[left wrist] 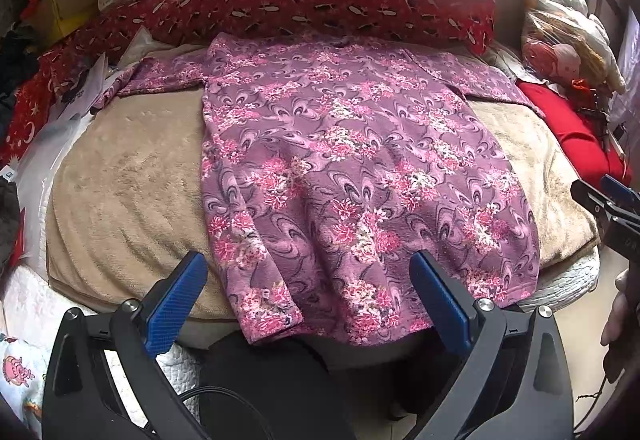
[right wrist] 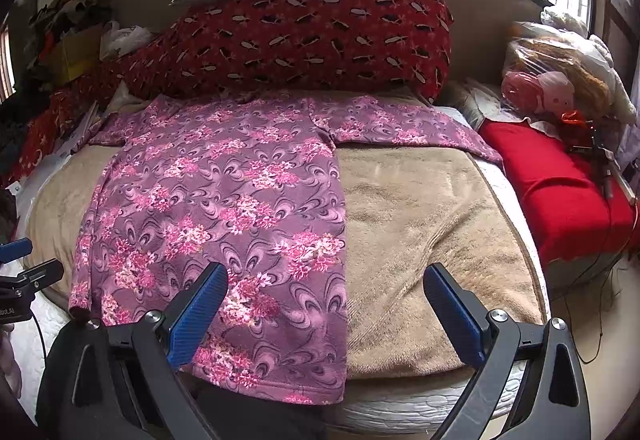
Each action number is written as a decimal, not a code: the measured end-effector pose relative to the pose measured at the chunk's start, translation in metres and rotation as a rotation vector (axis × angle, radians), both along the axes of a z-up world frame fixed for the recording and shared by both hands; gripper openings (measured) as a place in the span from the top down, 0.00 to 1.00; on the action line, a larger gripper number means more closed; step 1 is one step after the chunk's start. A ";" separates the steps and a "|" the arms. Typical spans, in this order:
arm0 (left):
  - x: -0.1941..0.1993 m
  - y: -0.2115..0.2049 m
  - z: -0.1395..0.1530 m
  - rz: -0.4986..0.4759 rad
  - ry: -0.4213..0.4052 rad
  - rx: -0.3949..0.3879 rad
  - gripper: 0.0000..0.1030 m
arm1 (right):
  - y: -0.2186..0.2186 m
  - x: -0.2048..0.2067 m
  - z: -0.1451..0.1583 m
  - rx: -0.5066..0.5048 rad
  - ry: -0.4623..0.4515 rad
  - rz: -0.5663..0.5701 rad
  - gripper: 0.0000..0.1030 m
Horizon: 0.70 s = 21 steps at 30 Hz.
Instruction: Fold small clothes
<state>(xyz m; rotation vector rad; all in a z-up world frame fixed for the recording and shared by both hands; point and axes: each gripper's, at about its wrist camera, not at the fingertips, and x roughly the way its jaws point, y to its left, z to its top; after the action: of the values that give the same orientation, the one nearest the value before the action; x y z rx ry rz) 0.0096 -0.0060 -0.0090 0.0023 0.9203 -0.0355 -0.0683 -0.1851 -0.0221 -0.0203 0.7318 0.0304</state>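
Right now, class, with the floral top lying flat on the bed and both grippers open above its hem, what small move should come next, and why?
Probably lower the left gripper to pinch the near hem of the purple floral top. The top lies spread flat on the tan blanket, sleeves out, unfolded; both the left and the right gripper are open and empty.

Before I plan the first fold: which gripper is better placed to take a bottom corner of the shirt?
Probably the left gripper: it is open with the shirt's hem corner between its fingers. The right gripper, also open, straddles the shirt's side edge over the blanket.
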 end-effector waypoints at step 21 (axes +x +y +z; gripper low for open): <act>0.014 0.006 -0.009 0.025 -0.010 0.049 0.01 | 0.006 0.016 -0.011 0.024 0.043 0.008 0.05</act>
<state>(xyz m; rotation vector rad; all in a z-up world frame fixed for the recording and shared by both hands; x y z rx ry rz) 0.0233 0.0002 -0.0184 0.0366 0.9106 0.0107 -0.0519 -0.1787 -0.0332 0.0008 0.7746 0.0472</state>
